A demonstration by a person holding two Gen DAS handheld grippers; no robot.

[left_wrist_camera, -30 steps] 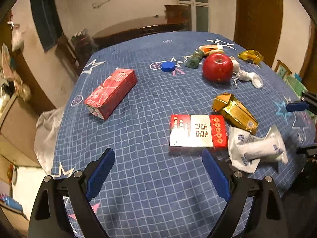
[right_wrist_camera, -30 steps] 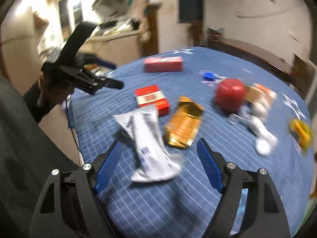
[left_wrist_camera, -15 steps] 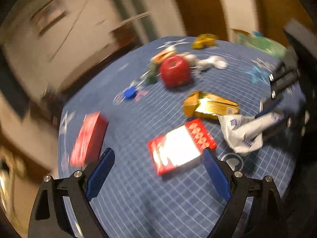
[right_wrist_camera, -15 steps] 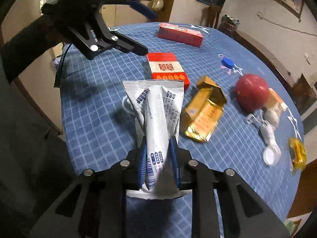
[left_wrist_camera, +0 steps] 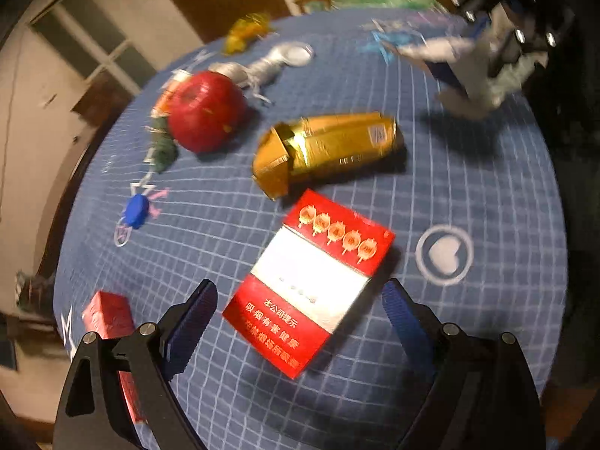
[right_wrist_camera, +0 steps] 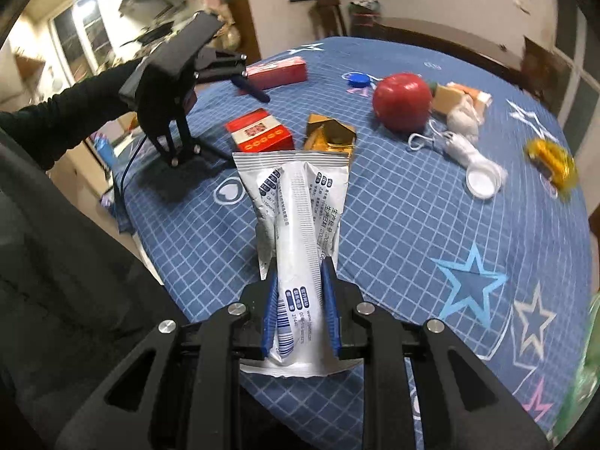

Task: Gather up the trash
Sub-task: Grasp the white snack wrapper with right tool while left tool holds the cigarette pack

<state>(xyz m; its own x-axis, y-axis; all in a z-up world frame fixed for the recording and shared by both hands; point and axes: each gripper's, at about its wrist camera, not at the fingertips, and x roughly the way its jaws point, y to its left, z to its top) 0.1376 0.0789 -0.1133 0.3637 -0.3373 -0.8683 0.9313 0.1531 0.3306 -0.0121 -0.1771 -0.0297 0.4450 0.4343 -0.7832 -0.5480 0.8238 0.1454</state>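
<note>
Right wrist view: right gripper (right_wrist_camera: 299, 311) is clamped on the white wrapper (right_wrist_camera: 296, 225), lifted over the tablecloth's (right_wrist_camera: 431, 225) near edge; left gripper (left_wrist_camera: 300, 318) has fingers spread wide around the red cigarette pack (left_wrist_camera: 311, 281), not touching it
</note>
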